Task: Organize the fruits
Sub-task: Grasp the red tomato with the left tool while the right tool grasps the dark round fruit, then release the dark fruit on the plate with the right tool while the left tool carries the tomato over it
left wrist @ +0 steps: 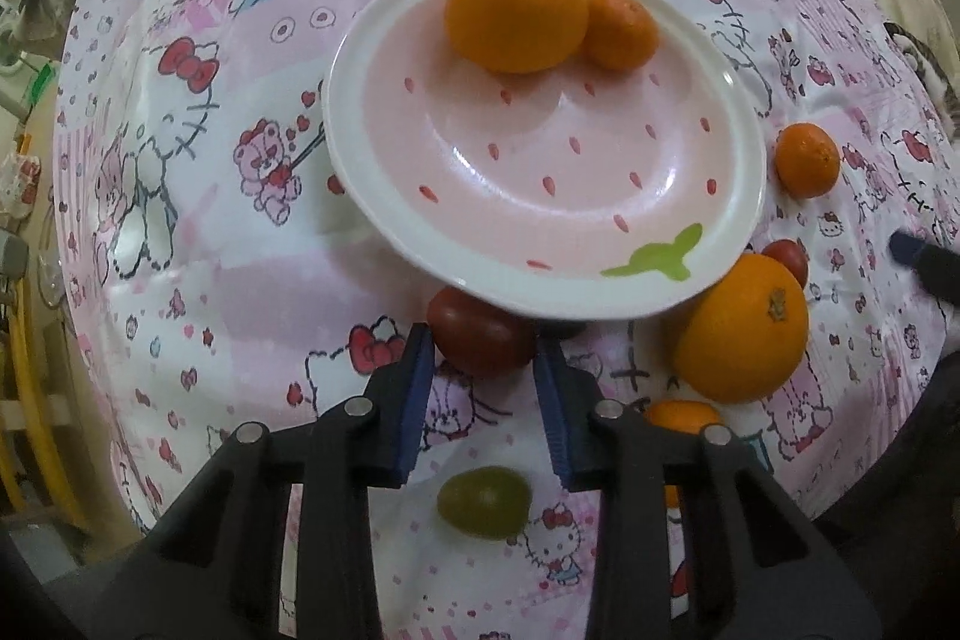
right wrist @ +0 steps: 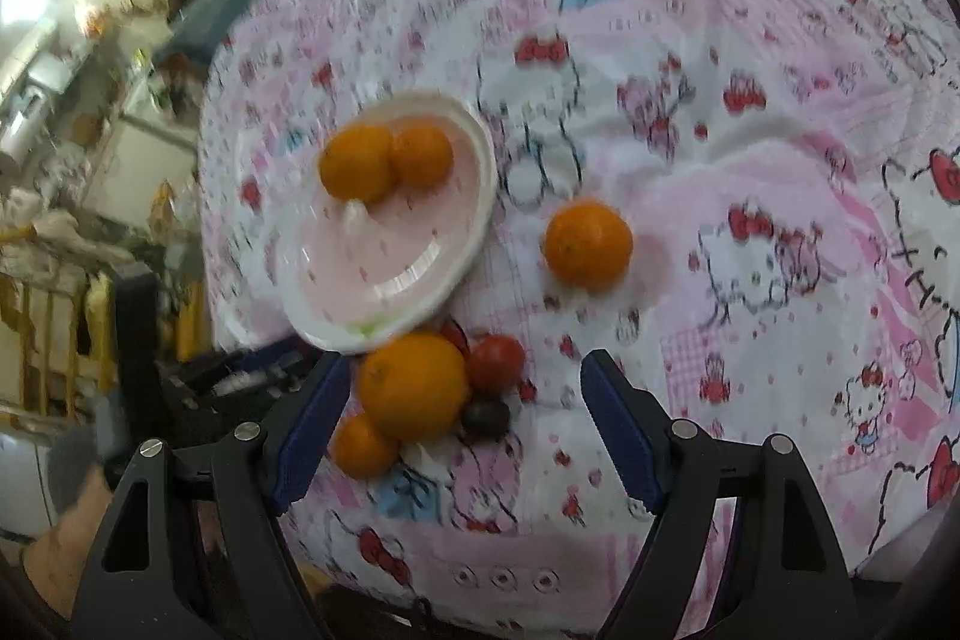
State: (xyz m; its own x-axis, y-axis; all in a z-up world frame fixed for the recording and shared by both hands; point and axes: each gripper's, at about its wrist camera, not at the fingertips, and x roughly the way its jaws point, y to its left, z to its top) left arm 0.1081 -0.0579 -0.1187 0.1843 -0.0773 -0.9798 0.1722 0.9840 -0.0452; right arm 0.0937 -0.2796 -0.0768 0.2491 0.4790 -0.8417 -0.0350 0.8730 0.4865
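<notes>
The left tongs [left wrist: 483, 352] are pointed steeply downward at the patterned cloth [left wrist: 180, 232]. Their blue pads [left wrist: 420, 400] are set against both sides of a dark red tomato [left wrist: 480, 340], which is gripped between them just below the near rim of the plate [left wrist: 384, 196]. The tomato's long axis runs across the gap between the pads; its far edge is hidden under the plate rim.

The right tongs [right wrist: 465, 400] are angled down toward the cloth, with the jaws spread wide and nothing held. In the blurred right wrist view, a large orange [right wrist: 413, 387], a small red tomato [right wrist: 495, 363] and a dark round fruit [right wrist: 486, 418] are seen within the gap, but the pads are clear of them. Part of a hand [right wrist: 60, 538] is seen at the lower left of that view.

On the pink plate, a large orange [left wrist: 516, 13] and a small orange [left wrist: 621, 31] rest touching each other at the far side; the large one's stem end points upward. Off the plate, a small orange [left wrist: 807, 160] lies to its right. The large orange near the plate's lower right edge lies with its stem end turned toward the right. A small orange [left wrist: 681, 415] is partly hidden behind the left tongs' right finger. A green grape [left wrist: 485, 502] lies on the cloth between the finger bases, its long axis running left to right.
</notes>
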